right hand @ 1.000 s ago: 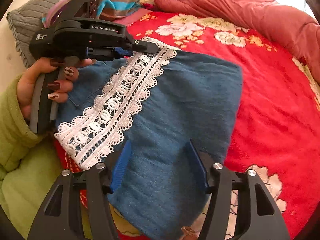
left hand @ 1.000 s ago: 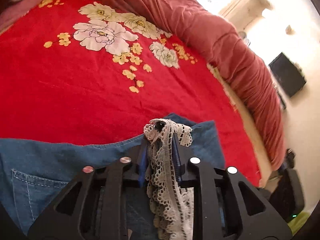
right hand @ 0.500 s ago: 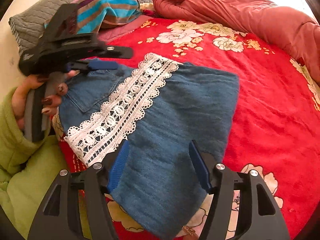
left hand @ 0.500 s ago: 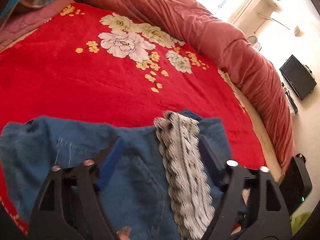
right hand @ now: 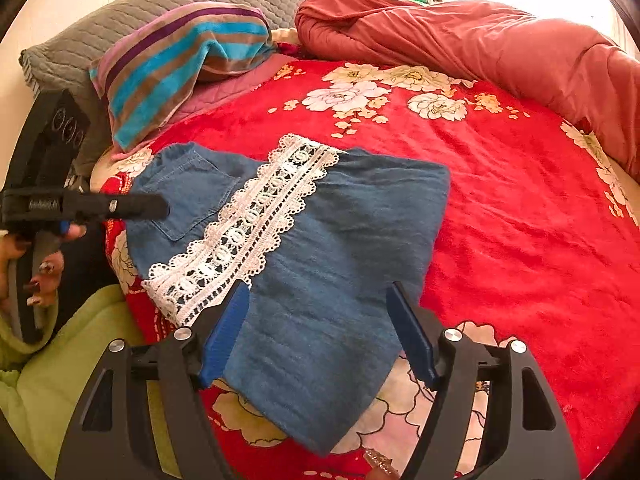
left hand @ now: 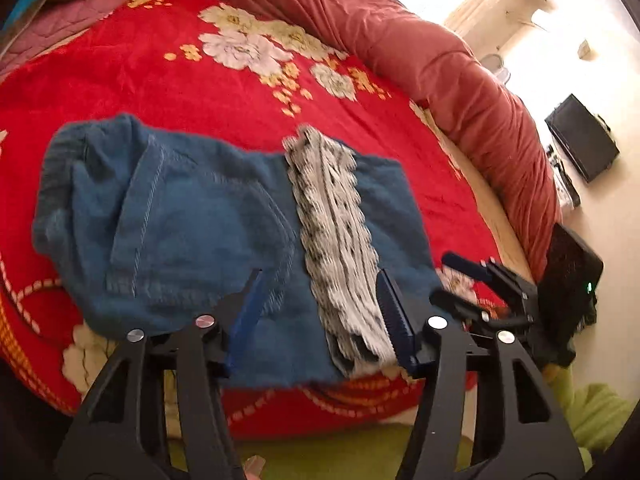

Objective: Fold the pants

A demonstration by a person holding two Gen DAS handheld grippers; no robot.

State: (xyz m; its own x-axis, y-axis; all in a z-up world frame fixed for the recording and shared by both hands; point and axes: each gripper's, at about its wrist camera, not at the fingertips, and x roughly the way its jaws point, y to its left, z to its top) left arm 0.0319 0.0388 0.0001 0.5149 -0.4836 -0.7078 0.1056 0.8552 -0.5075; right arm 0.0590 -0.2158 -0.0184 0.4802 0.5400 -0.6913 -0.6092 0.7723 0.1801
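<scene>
Both grippers, left (left hand: 320, 300) and right (right hand: 320, 320), level above the folded pants (right hand: 320, 240), jaws spread wide, empty.

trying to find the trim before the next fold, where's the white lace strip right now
The lace strip runs diagonally across the folded denim pants on the red blanket, in the right wrist view just ahead-left of the open right gripper.

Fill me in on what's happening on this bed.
A person with a handheld gripper in each hand is folding blue denim pants with a white lace stripe on a red floral blanket. The pants lie folded and flat on the blanket. Both the left gripper and the right gripper are open, holding nothing, and hover at the pants' near edge.
</scene>
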